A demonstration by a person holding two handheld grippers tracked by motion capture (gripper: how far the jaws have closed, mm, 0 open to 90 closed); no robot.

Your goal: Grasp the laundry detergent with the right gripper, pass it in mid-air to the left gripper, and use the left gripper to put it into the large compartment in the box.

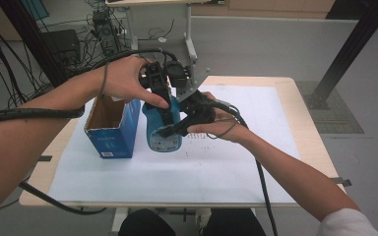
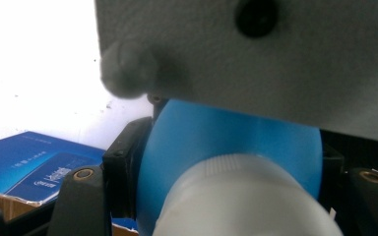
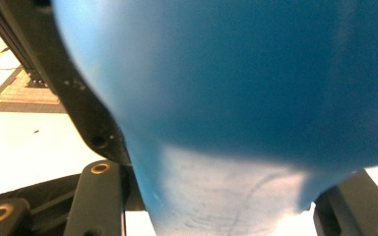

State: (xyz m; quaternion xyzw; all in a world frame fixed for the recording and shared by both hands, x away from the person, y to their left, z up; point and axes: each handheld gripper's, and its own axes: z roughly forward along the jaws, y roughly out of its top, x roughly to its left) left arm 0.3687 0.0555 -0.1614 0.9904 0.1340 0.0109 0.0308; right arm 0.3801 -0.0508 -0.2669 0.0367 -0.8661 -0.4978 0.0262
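In the high view, the left gripper comes down from above onto the top of a blue bottle that stands upright on the white sheet covering the table. The right gripper reaches in from the bottle's right side and closes across its body, lower than the left one. An open blue carton stands just to the left of the bottle, on the far side of it from the right gripper. The 2 hands are close together, with the left hand above and the right hand beside the bottle.

In the left gripper view, the bottle's blue shoulder and its white cap sit between the 2 black jaws, which are closed in against the bottle on both sides. The grey plate of the other gripper hangs just beyond the bottle, and the blue carton lies off to the left of the jaws.

In the right gripper view, the blue bottle presses right up between the 2 jaws, which clamp its body from either side. The white sheet shows pale to the left of the left jaw.
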